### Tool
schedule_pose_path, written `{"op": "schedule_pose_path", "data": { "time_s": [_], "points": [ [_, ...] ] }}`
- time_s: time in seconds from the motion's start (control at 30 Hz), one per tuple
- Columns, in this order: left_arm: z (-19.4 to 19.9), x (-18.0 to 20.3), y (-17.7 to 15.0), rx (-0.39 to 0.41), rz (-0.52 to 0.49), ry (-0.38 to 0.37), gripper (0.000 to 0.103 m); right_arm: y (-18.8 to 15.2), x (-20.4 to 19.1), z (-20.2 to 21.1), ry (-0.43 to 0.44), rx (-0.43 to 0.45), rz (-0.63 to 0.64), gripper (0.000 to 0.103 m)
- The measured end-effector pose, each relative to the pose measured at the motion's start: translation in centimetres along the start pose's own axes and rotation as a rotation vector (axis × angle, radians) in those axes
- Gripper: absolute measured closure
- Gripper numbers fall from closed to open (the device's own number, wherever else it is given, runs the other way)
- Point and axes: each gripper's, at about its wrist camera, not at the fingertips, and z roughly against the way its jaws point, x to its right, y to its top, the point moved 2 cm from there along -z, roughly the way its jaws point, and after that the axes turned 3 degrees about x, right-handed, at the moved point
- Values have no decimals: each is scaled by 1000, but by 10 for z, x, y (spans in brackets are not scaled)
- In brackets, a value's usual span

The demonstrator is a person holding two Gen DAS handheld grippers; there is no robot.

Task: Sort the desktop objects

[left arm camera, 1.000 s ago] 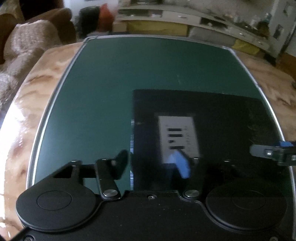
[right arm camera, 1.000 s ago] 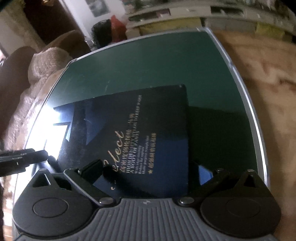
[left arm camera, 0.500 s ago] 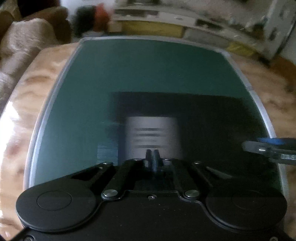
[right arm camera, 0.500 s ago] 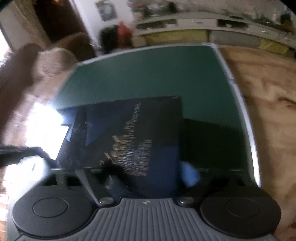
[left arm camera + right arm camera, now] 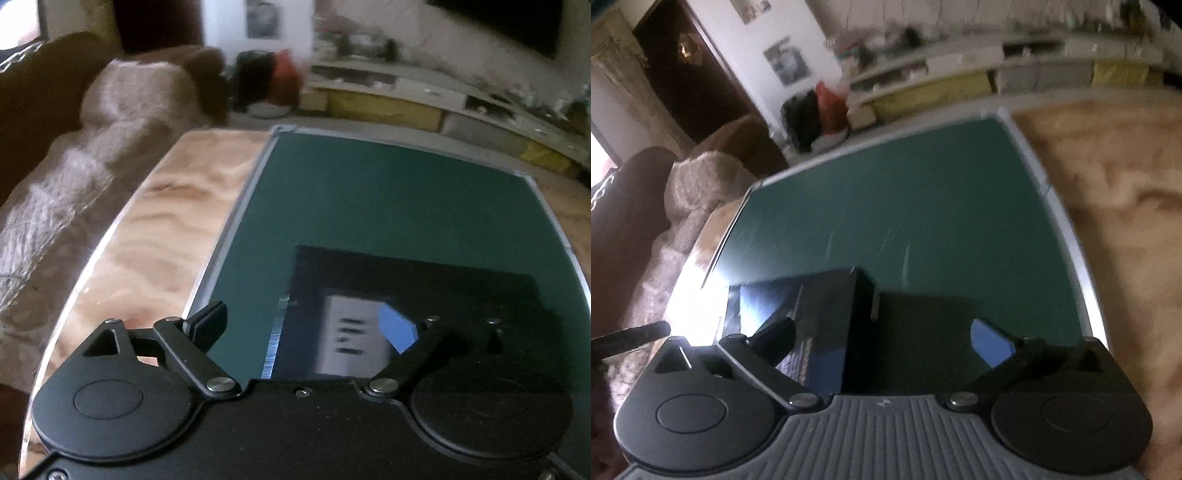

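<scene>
A flat black box (image 5: 424, 288) with a white label (image 5: 351, 336) lies on the dark green mat (image 5: 388, 199). My left gripper (image 5: 303, 325) hovers over the box's left edge. Its jaws are opening and stand wide, and nothing is pressed between them. In the right wrist view the same box (image 5: 820, 306) shows gold print and sits low on the left. My right gripper (image 5: 882, 339) hangs above the box's right edge and the mat (image 5: 905, 206). Its jaws are opening wide and grip nothing. The left gripper's tip (image 5: 631, 336) pokes in from the left edge.
The mat has a metal rim (image 5: 240, 206) and lies on a glossy marble tabletop (image 5: 147, 236). A brown sofa with a fuzzy blanket (image 5: 110, 122) stands beyond the table's left side. A low shelf unit (image 5: 406, 103) runs along the far wall.
The left gripper went from half open to shut to wide open. It rose and swung left, so more sofa and marble show. The right gripper lifted slightly away from the box.
</scene>
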Motion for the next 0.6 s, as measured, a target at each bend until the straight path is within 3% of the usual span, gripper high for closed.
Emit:
{"op": "schedule_pose_path", "data": {
  "time_s": [0.13, 0.37, 0.43, 0.5, 0.57, 0.6],
  "points": [
    [-21, 1, -11, -69, -46, 13, 15, -12, -22, -28, -34, -69, 79, 0],
    [-27, 23, -22, -100, -76, -80, 17, -24, -52, -62, -45, -131, 138, 0],
    [-22, 29, -26, -97, -99, -110, 34, -26, -60, -61, -59, -118, 170, 0],
    [-17, 34, -28, -97, -113, -103, 39, -26, -67, -57, -91, -97, 210, 0],
    [-13, 35, -28, -101, -116, -126, 54, -22, -63, -47, -93, -74, 206, 4],
    [-11, 35, -28, -108, -117, -150, 93, -20, -61, -41, -91, -63, 205, 14]
  ]
}}
